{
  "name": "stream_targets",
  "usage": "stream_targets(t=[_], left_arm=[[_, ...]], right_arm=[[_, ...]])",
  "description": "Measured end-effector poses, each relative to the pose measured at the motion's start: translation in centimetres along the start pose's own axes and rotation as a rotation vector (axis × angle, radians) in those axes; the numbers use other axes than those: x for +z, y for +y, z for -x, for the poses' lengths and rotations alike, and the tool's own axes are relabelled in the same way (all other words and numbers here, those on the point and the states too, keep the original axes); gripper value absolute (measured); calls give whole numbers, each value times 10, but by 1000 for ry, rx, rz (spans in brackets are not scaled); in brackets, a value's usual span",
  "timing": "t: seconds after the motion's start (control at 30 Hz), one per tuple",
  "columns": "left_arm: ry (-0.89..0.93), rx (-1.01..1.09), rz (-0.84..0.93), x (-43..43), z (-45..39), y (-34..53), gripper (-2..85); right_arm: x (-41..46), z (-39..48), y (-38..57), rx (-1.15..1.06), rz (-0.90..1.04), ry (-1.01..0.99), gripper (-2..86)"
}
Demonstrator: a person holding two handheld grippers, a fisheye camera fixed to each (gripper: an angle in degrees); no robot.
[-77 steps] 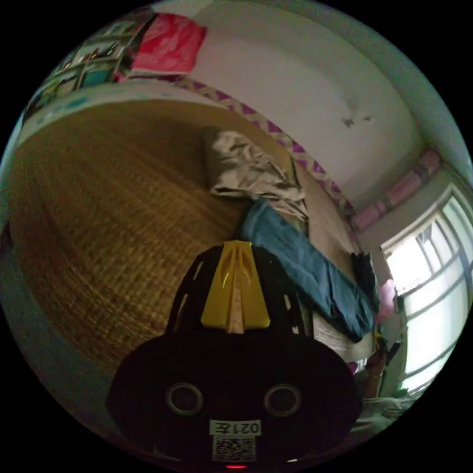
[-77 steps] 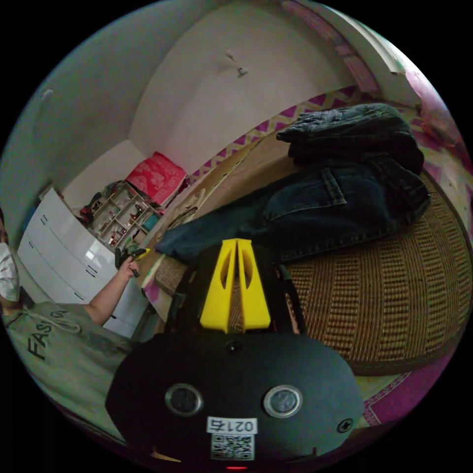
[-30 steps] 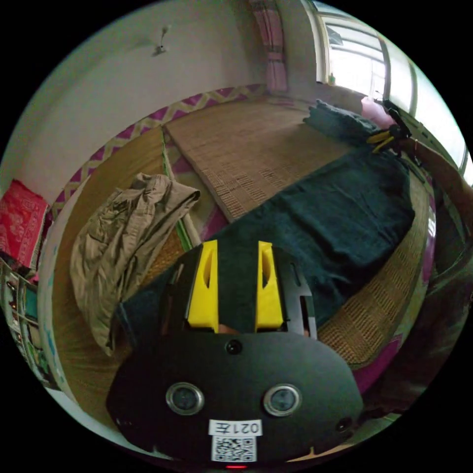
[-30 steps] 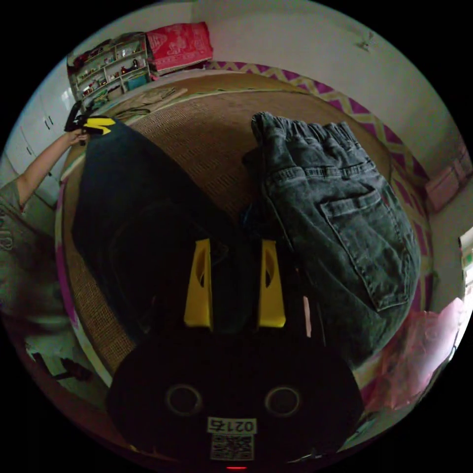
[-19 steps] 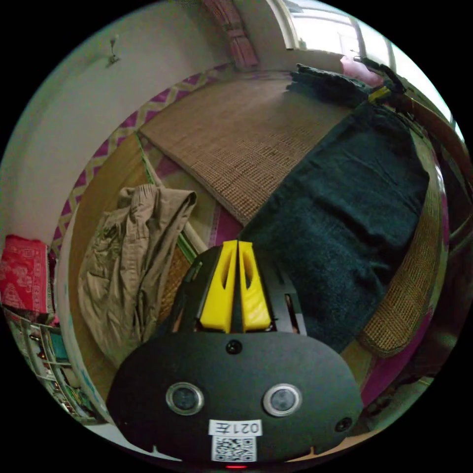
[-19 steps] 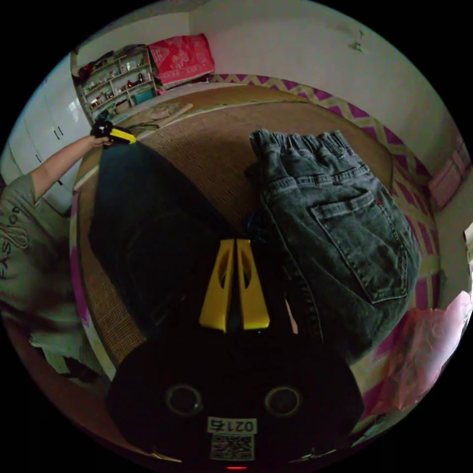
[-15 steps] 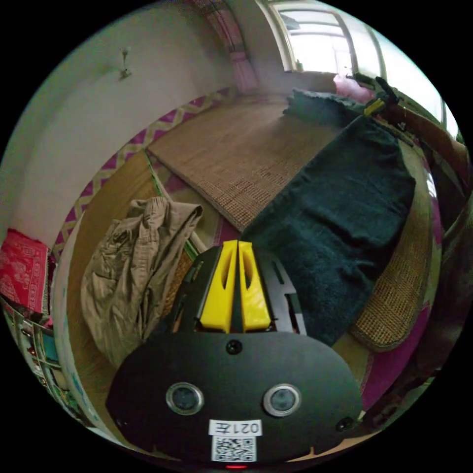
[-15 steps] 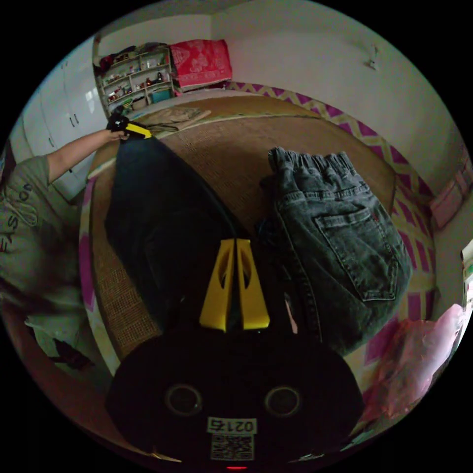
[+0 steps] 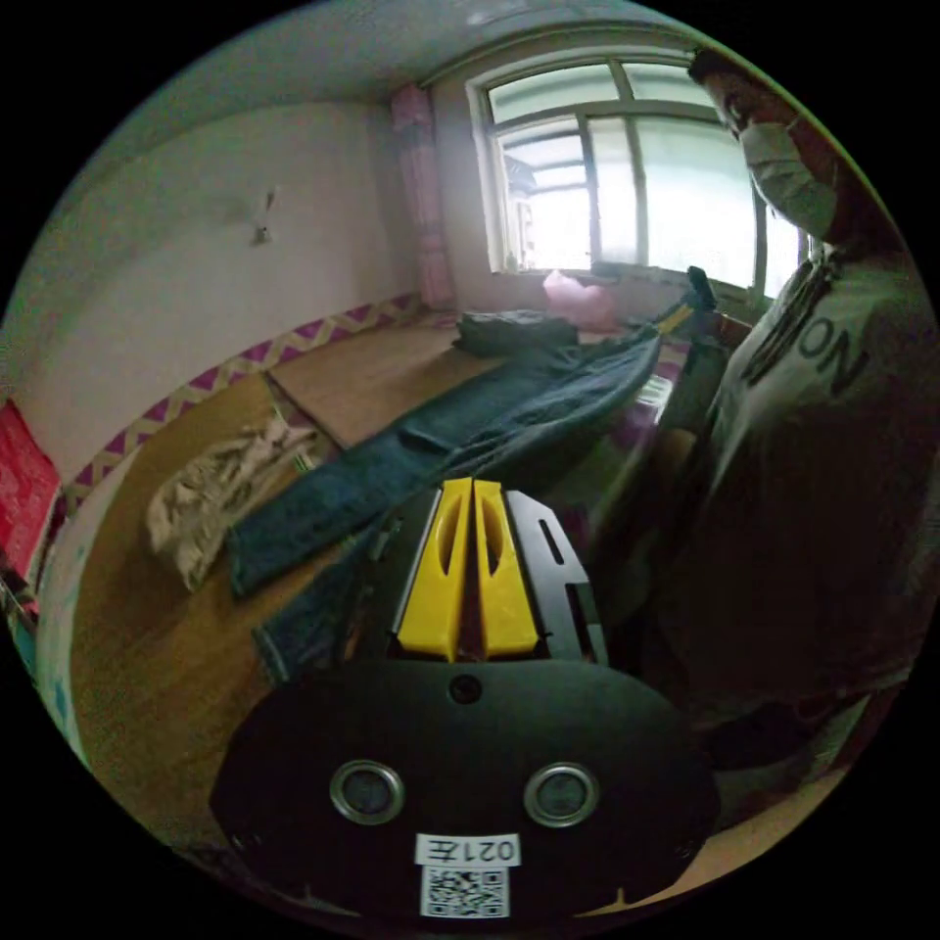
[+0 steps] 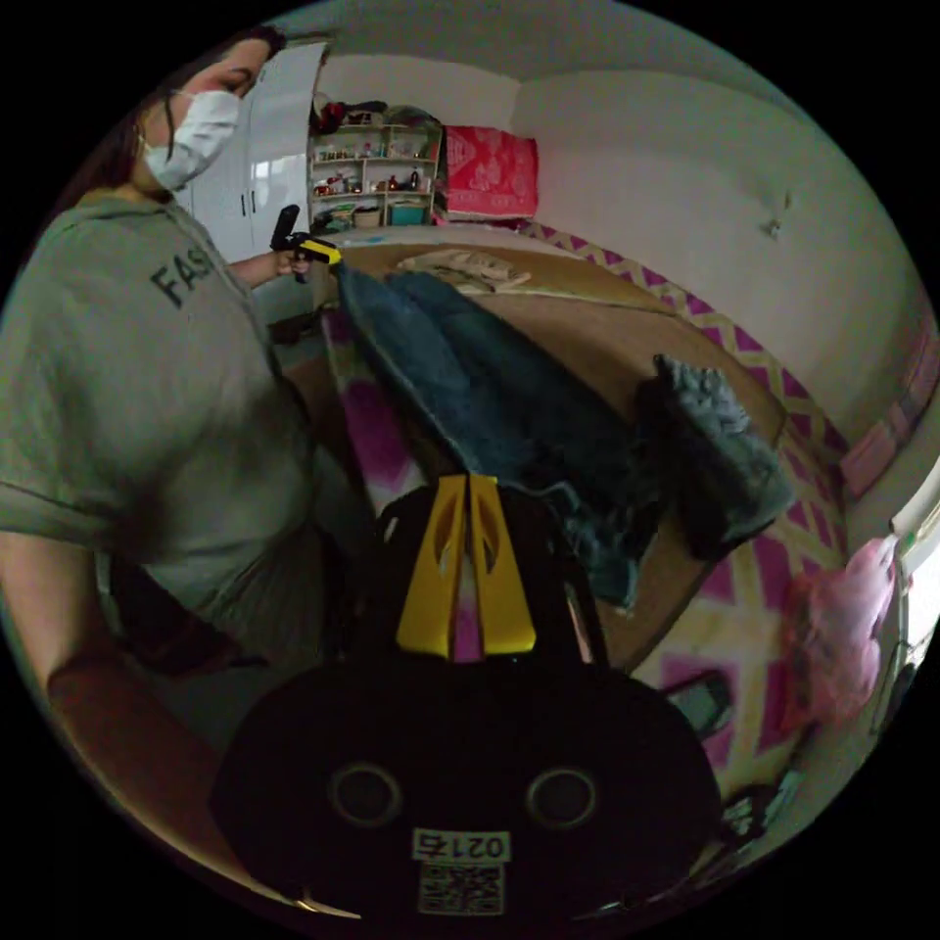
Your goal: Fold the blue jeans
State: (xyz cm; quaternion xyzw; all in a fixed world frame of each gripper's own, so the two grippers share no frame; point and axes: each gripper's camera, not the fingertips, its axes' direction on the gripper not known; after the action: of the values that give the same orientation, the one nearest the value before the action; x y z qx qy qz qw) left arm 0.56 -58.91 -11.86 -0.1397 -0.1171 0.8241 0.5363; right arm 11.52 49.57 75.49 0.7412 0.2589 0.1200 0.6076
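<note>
The blue jeans [image 9: 460,431] stretch lengthwise from their leg hems beside my left gripper [image 9: 472,482] to the waist at the far end. There my right gripper [image 9: 676,315] pinches the waist edge. In the right gripper view the jeans [image 10: 460,382] rise from beside my right gripper [image 10: 468,478] to the left gripper [image 10: 328,253], which holds a hem corner raised. Both pairs of yellow jaws are pressed together. The pinched cloth itself is hidden behind each gripper's own jaws.
A crumpled beige garment [image 9: 225,480] lies on the woven mat [image 9: 166,666] beside the hems. Folded dark grey jeans [image 10: 720,450] sit near the waist end, with a pink bag [image 10: 842,627] past them. The person's torso [image 9: 822,470] stands close by.
Both grippers went from open over the flat jeans to shut on them. They then rose and drew back, lifting the near edge of the jeans; both cameras swung up toward the room.
</note>
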Motion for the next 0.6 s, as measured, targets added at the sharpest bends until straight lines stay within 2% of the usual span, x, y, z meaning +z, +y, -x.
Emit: stream_targets(t=[0.17, 0.2, 0.33, 0.47, 0.5, 0.6], left_arm=[[8, -159, 155, 35, -27, 72, -9], [10, -210, 98, 28, -28, 86, -9], [28, -268, 68, -4, -32, 105, -9], [-188, -377, -39, -57, -21, 114, -5], [-266, -414, -36, -64, -14, 116, -2], [-353, -491, 32, -62, 9, 121, 20]], right_arm=[[72, 26, 46, 98, 156, -73, -10], [79, 28, 50, 114, 154, -64, -10], [64, 25, 49, 165, 117, -89, -8], [40, 34, 34, 108, 196, -98, -3], [27, 33, 28, 110, 131, -80, 4], [15, 14, 17, 230, -62, -5, 47]])
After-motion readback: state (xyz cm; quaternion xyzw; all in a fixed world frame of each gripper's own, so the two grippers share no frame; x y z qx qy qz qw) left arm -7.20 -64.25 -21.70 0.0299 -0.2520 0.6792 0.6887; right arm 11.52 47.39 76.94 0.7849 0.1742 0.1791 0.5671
